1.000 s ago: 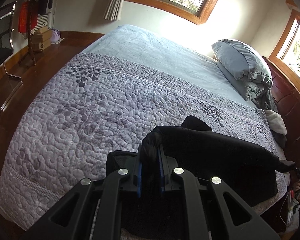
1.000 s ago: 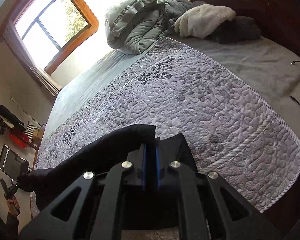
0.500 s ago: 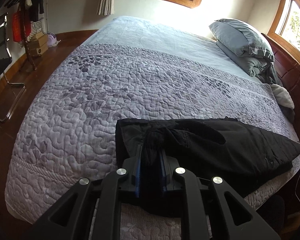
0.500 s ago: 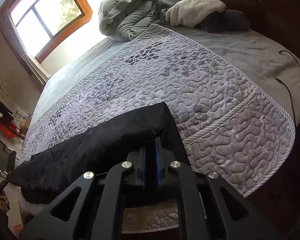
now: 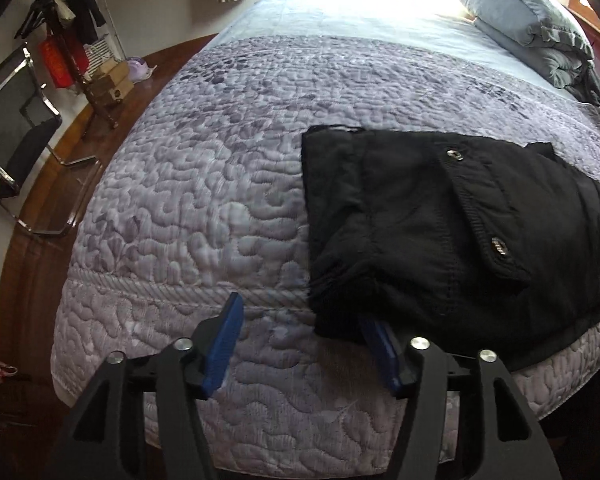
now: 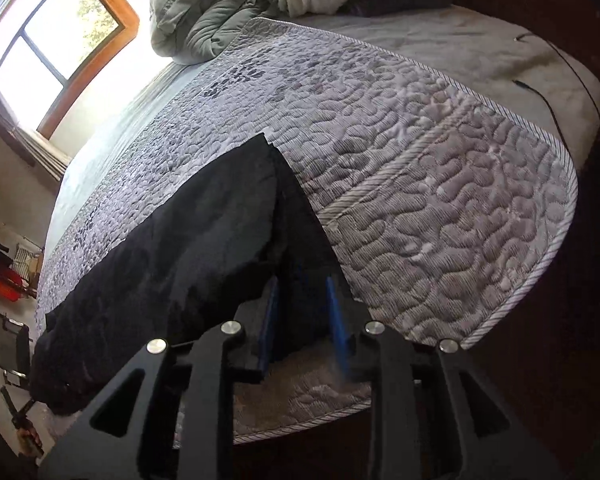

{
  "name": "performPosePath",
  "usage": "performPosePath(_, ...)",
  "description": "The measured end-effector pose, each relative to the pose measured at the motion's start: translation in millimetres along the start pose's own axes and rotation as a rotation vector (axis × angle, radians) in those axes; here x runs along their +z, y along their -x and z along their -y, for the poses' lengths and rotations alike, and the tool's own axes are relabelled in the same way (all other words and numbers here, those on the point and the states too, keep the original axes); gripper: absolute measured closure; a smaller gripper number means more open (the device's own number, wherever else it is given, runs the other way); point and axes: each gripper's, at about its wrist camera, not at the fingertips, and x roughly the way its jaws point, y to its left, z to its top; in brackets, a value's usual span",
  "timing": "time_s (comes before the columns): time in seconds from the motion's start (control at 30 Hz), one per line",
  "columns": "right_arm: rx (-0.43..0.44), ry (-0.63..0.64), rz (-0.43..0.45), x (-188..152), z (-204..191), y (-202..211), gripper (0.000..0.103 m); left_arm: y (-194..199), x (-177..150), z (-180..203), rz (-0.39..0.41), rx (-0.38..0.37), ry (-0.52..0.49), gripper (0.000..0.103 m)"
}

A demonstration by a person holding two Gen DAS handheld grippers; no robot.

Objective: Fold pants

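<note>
left view: pants (image 5: 440,232) snaps visible | right view: snaps possibly hidden

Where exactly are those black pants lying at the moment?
The black pants lie flat on the grey quilted bedspread near the bed's front edge, right of centre in the left wrist view, with the open left gripper at their near corner.

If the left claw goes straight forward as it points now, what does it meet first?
Most likely the quilt on the bed. The left claw is open, and the gap between its pads looks onto bare quilt. Its right pad already sits at the edge of the black pants, so it may brush them; depth is unclear.
</note>
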Motion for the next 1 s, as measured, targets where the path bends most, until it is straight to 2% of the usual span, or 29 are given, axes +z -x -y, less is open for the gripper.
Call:
performPosePath(0.03, 0.005, -0.042, -0.008, -4, 7, 0, 0.067, -2, -3, -5, -0.010, 0.014, 0.021, 0.033)
performPosePath(0.07, 0.015, -0.086, -0.015, -8, 14, 0, 0.057, -1, -7, -8, -0.013, 0.012, 0.047, 0.031)
performPosePath(0.1, 0.024, -0.133, -0.023, -13, 20, 0, 0.054, 0, -10, -12, -0.011, 0.016, 0.068, 0.031)
performPosePath(0.17, 0.066, -0.222, -0.023, -22, 31, 1, 0.053, 6, -16, -15, 0.003, 0.045, 0.107, 0.028)
performPosePath(0.27, 0.168, -0.335, -0.008, -37, 42, 4, 0.053, 10, -27, -27, 0.012, 0.025, 0.226, 0.019)
performPosePath(0.37, 0.280, -0.430, -0.012, -47, 46, 0, 0.053, 6, -38, -35, -0.029, 0.086, 0.279, 0.018)
performPosePath(0.4, 0.301, -0.445, -0.012, -49, 45, -1, 0.053, 9, -41, -38, -0.019, 0.068, 0.304, 0.018)
performPosePath(0.43, 0.315, -0.456, -0.008, -50, 45, -2, 0.053, 15, -45, -43, 0.004, 0.017, 0.354, 0.017)
performPosePath(0.47, 0.326, -0.469, -0.003, -50, 44, -3, 0.053, 21, -49, -47, 0.037, -0.057, 0.422, 0.015)
performPosePath(0.53, 0.361, -0.500, 0.005, -51, 43, -7, 0.053, 28, -55, -51, 0.110, -0.218, 0.557, 0.005)
performPosePath(0.6, 0.374, -0.511, 0.004, -49, 41, -13, 0.053, 24, -56, -49, 0.131, -0.318, 0.649, 0.004)
performPosePath(0.7, 0.375, -0.526, 0.002, -47, 38, -24, 0.053, 9, -45, -35, 0.117, -0.406, 0.712, 0.004)
performPosePath(0.8, 0.382, -0.554, 0.012, -43, 37, -34, 0.053, -3, -28, -14, 0.098, -0.449, 0.689, 0.004)
performPosePath(0.87, 0.360, -0.560, 0.009, -41, 37, -41, 0.053, -13, -18, -2, 0.055, -0.468, 0.680, 0.006)
performPosePath(0.9, 0.357, -0.567, 0.006, -41, 37, -45, 0.053, -18, -15, 2, 0.036, -0.468, 0.678, 0.012)
performPosePath(0.97, 0.357, -0.575, 0.007, -39, 37, -51, 0.056, -23, -12, 6, 0.008, -0.417, 0.681, 0.021)
performPosePath(1.0, 0.357, -0.573, 0.008, -38, 35, -53, 0.062, -24, -13, 6, 0.002, -0.397, 0.684, 0.036)
